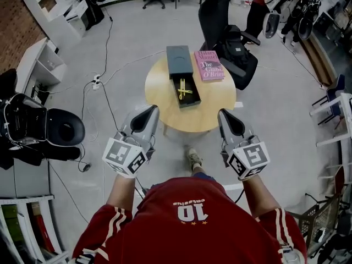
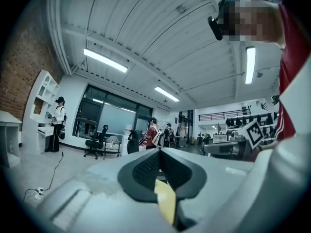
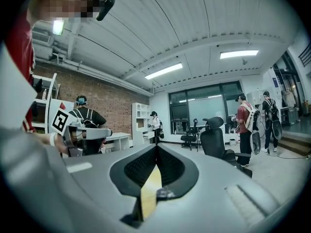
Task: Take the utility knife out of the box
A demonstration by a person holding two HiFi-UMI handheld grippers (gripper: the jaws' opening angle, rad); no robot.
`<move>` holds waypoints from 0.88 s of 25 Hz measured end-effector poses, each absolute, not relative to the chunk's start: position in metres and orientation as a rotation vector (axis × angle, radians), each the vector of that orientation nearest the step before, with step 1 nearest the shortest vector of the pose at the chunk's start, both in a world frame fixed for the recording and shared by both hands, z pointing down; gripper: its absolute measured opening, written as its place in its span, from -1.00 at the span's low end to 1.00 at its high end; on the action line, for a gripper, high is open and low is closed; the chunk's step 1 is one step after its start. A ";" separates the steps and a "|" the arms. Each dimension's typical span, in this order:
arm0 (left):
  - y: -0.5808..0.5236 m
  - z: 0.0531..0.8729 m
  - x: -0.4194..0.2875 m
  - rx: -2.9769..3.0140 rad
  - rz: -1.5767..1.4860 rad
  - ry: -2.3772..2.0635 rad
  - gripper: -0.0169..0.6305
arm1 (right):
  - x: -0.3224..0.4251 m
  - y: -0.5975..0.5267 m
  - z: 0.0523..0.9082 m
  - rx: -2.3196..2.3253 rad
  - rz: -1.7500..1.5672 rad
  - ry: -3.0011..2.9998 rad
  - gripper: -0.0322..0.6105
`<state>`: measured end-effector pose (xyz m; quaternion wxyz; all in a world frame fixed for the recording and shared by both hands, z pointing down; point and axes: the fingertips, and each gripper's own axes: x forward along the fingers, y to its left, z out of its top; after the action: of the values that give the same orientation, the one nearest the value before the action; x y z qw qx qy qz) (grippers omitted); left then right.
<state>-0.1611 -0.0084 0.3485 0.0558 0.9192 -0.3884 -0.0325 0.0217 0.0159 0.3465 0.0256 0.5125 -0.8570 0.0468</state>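
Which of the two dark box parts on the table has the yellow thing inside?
The open tray nearer the person holds the yellow knife. The cover beside the pink book shows only a plain dark top.

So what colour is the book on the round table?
The book is pink with pale lettering, best seen in the head view.

You wear a red jersey (image 1: pixel 187 230) with a white 10 (image 1: pixel 191 210) and small stars on the chest, and white stripes (image 1: pixel 114 219) down each sleeve. Your left gripper (image 1: pixel 152 110) and right gripper (image 1: pixel 223 114) are grey shells with dark textured jaws, each carrying a white cube (image 1: pixel 125 157) of black square markers.
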 end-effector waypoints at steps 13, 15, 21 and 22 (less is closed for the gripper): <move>-0.095 0.347 -0.130 2.755 -0.085 -1.267 -0.94 | 0.040 -0.083 0.361 1.413 0.111 -2.702 -0.76; -0.102 0.347 -0.124 2.756 -0.076 -1.274 -0.94 | 0.044 -0.092 0.363 1.399 0.112 -2.711 -0.72; -0.121 0.347 -0.108 2.760 -0.056 -1.269 -0.94 | 0.053 -0.117 0.371 1.373 0.114 -2.719 -0.58; -0.124 0.347 -0.106 2.758 -0.053 -1.270 -0.94 | 0.054 -0.121 0.374 1.364 0.111 -2.717 -0.58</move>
<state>-0.1061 -0.1238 0.3474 0.0522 0.9069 -0.4177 -0.0175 0.0536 -0.1207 0.3742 0.0498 0.4477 -0.8920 0.0363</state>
